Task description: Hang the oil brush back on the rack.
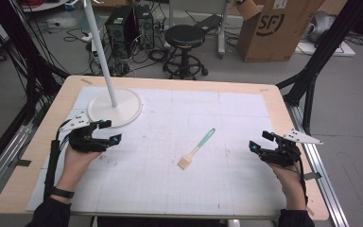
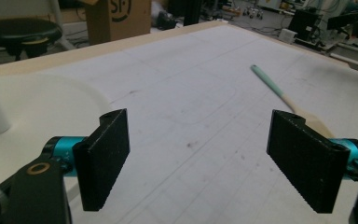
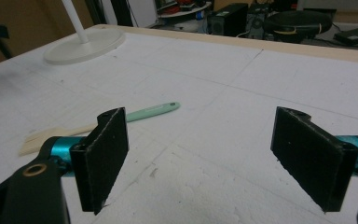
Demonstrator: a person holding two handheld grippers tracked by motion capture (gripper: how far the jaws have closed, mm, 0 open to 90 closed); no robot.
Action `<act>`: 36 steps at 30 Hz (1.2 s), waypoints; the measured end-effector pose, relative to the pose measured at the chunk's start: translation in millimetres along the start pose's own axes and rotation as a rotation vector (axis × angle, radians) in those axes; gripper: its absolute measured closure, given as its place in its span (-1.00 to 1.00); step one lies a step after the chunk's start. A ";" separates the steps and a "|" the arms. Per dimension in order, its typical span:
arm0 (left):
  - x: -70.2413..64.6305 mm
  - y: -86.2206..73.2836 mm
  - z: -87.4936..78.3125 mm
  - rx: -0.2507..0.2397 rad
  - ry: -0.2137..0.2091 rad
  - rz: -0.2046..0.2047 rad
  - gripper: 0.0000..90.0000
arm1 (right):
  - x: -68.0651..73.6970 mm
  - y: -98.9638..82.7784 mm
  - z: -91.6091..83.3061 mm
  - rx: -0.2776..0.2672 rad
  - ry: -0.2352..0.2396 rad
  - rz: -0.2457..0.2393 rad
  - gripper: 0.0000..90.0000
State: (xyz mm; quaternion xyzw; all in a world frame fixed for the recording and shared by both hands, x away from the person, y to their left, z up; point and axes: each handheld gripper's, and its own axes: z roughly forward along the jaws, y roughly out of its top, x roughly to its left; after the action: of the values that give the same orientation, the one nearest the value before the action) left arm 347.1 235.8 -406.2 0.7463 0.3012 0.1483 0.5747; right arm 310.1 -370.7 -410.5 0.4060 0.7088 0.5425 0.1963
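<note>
A small brush [image 1: 196,150] with a mint-green handle and pale bristles lies flat near the middle of the white mat [image 1: 227,118], handle pointing up and right. It appears as the brush [image 2: 279,91] in the left gripper view, partly behind the right jaw, and as the brush [image 3: 135,115] in the right gripper view. My left gripper [image 1: 109,132] rests at the table's left, open and holding nothing. My right gripper [image 1: 259,141] sits at the right, open and holding nothing. Both are well apart from the brush.
A white round stand base [image 1: 115,108] with a slanting pole [image 1: 99,47] stands on the mat at the back left, just beyond my left gripper. Beyond the table stand a black stool [image 1: 184,40], computer towers [image 1: 130,28] and a cardboard box [image 1: 276,26].
</note>
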 end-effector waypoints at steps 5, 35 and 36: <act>-15.5 10.9 27.5 0.025 -0.019 -0.001 -0.51 | -0.7 0.5 -1.3 -0.010 0.003 0.000 -0.59; -101.3 20.5 178.1 0.226 -0.135 0.053 -0.30 | -1.5 0.7 -1.5 -0.017 0.006 0.005 -0.59; -103.9 19.8 181.2 0.233 -0.133 0.047 -0.29 | -1.3 0.7 -1.5 -0.016 0.006 0.006 -0.59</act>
State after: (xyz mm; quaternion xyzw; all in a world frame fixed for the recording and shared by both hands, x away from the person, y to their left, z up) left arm 375.0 29.0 -428.1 0.8230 0.2599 0.0762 0.4993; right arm 310.0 -372.6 -409.5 0.4048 0.7040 0.5497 0.1959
